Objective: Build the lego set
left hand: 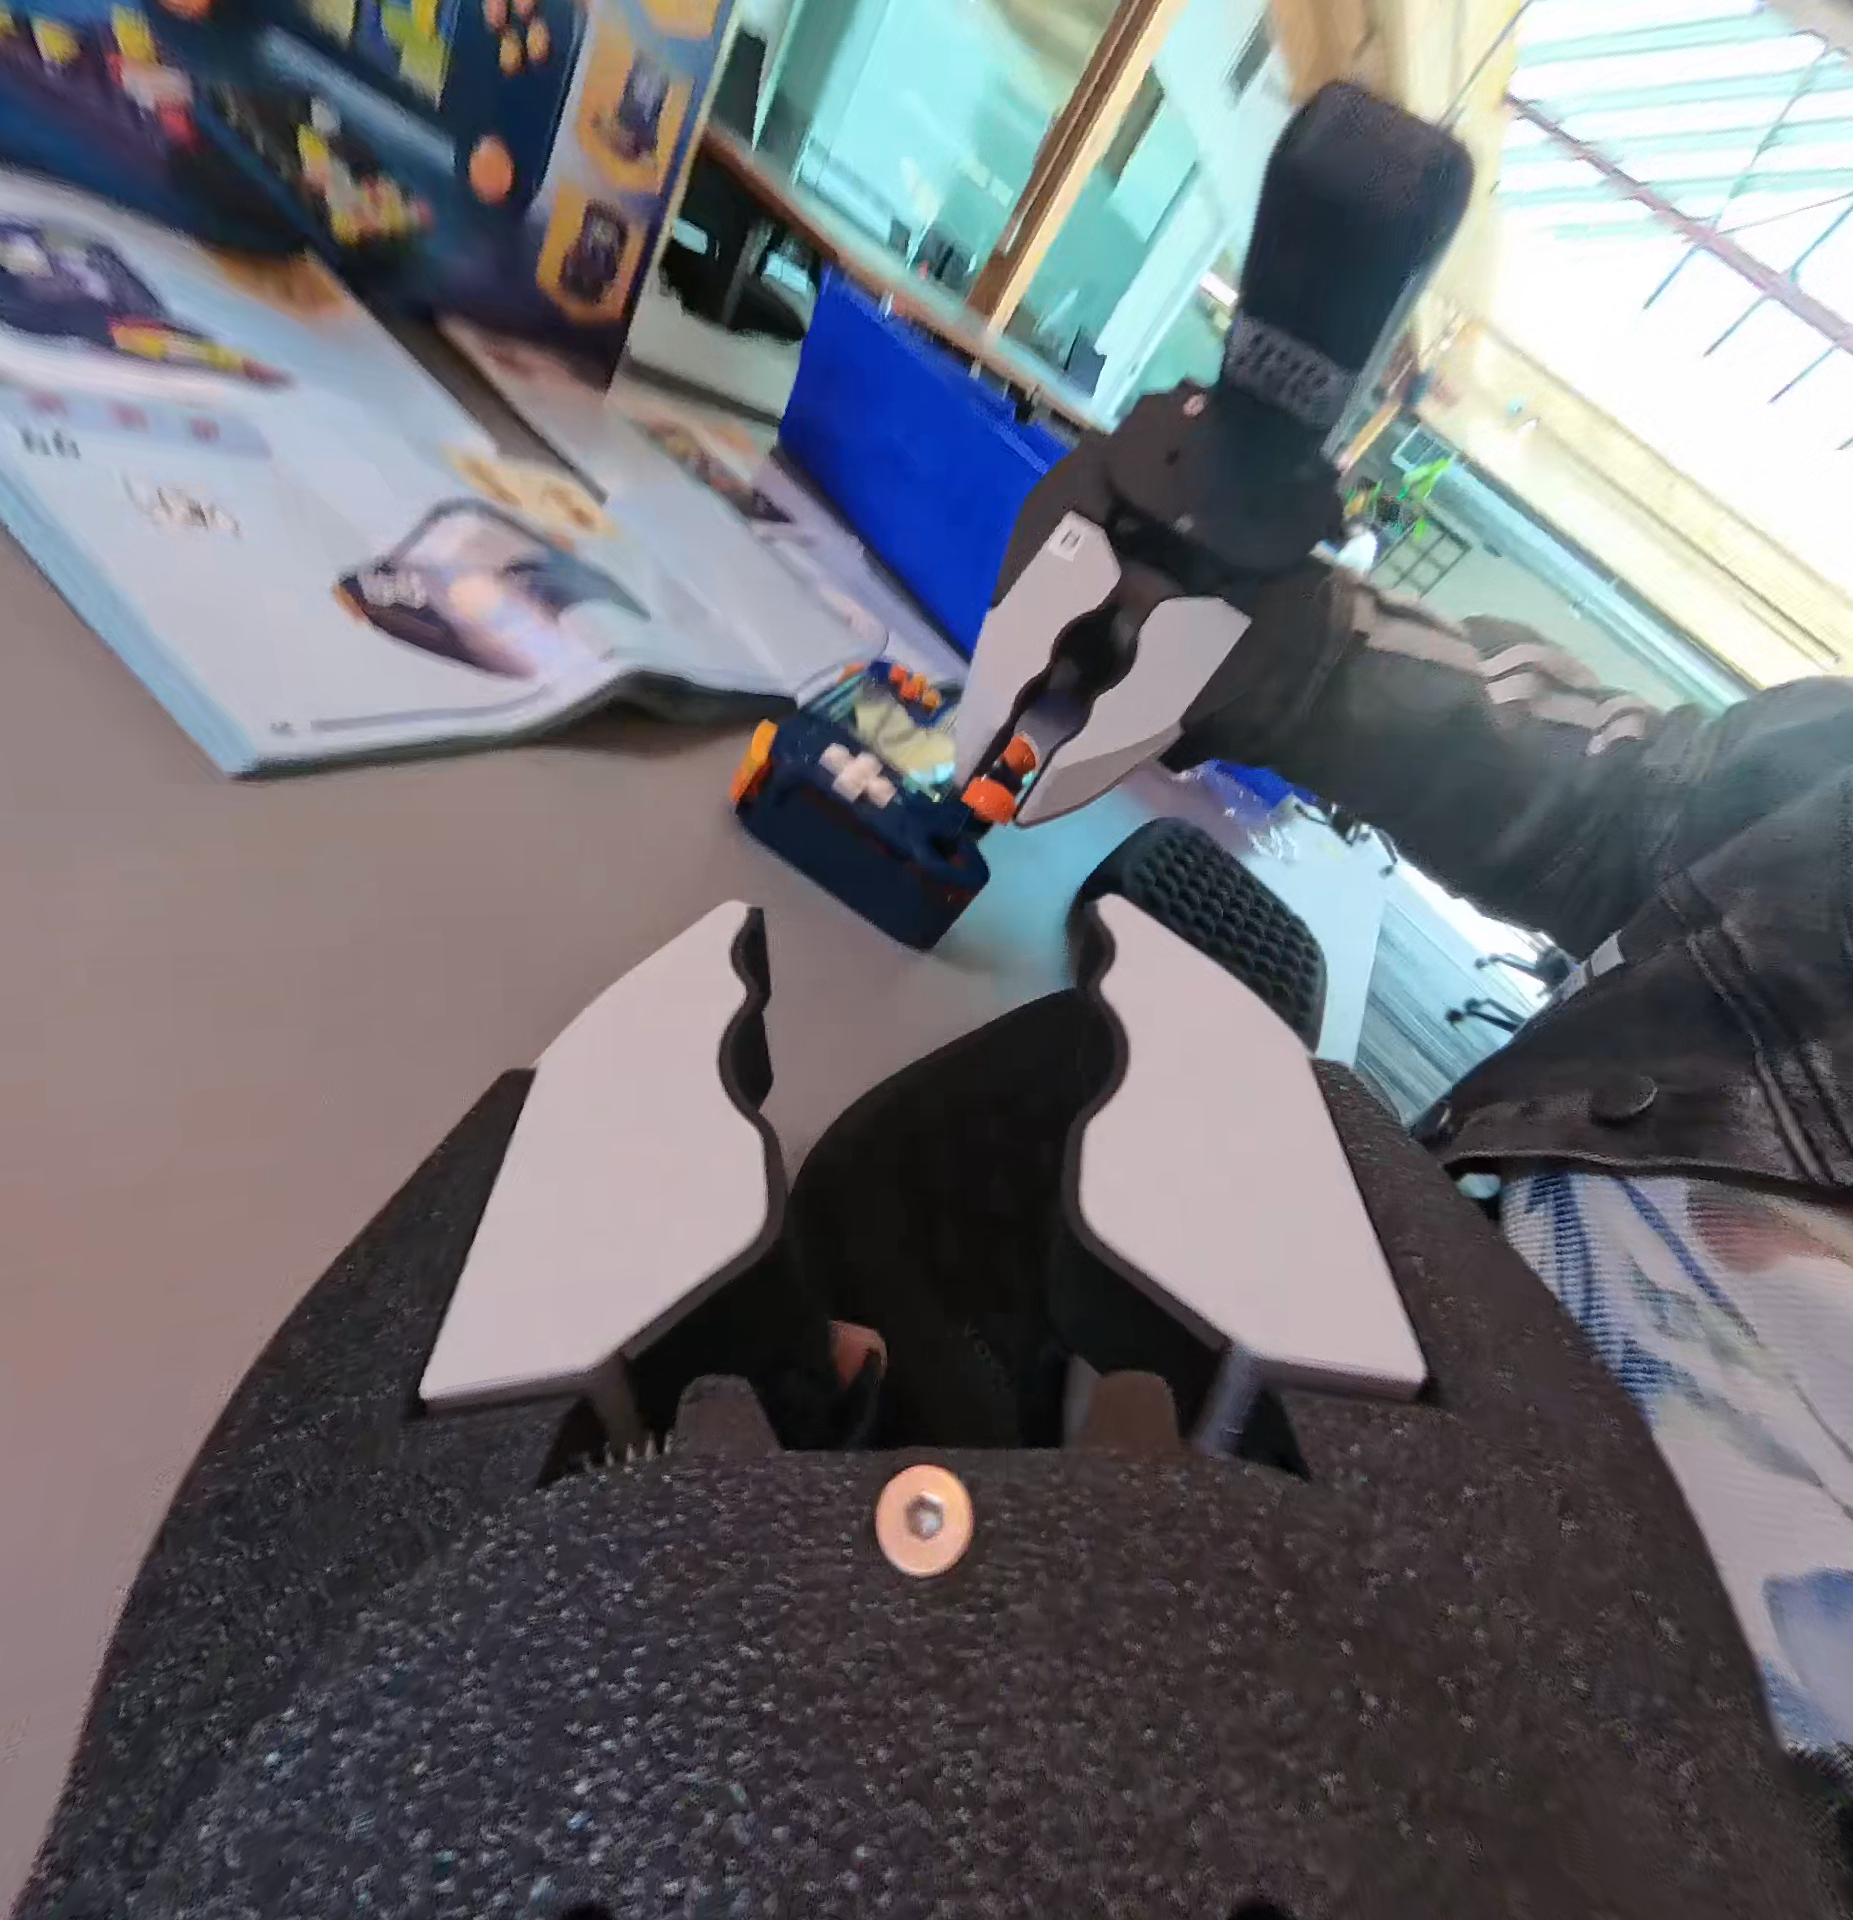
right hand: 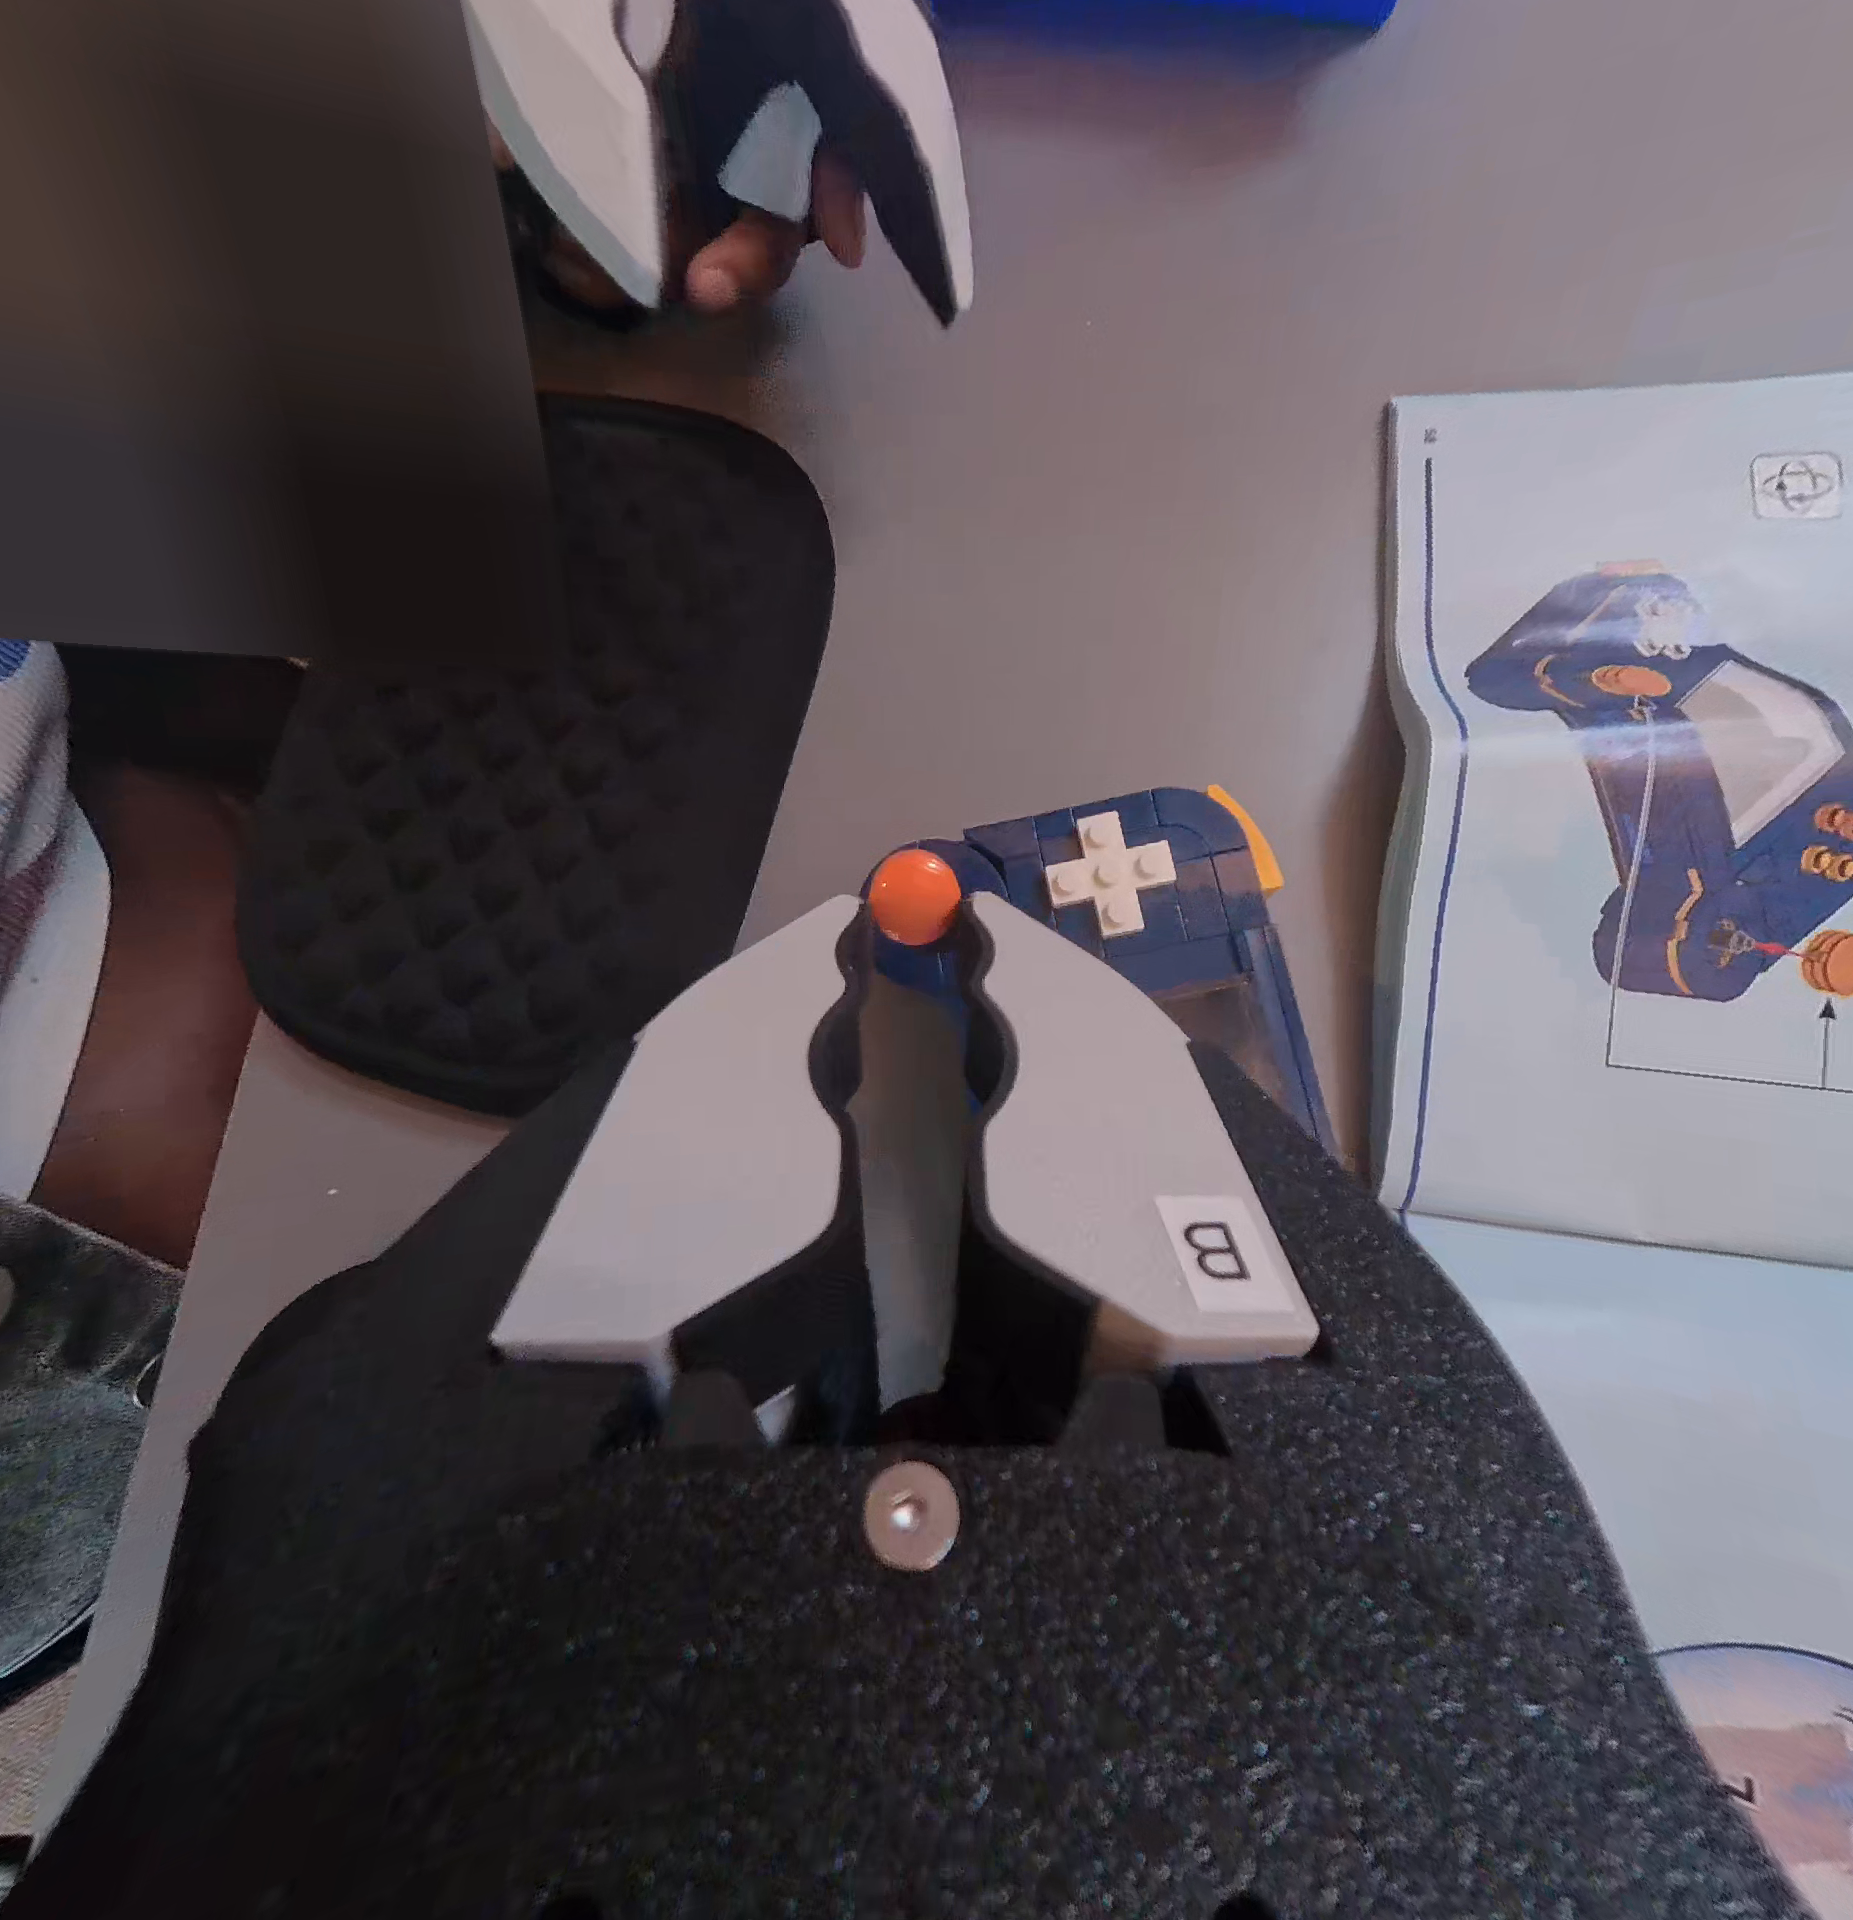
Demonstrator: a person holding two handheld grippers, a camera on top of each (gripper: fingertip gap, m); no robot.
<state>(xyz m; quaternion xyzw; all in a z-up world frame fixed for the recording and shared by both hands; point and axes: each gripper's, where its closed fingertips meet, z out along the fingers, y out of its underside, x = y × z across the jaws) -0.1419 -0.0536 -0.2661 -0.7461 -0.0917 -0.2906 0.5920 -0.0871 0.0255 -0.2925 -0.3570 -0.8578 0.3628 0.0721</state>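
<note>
One orange knob (right hand: pixel 914 896), navy lego model (right hand: pixel 1140 894)

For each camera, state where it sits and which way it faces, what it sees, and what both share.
Left wrist view: rides the left gripper, jaws apart, empty; faces across the table toward the right gripper, open manual, a jacket sleeve.
Right wrist view: rides the right gripper, looking down; jaws pinch an orange knob; left gripper beyond.
Shared: the blue lego model, manual.
</note>
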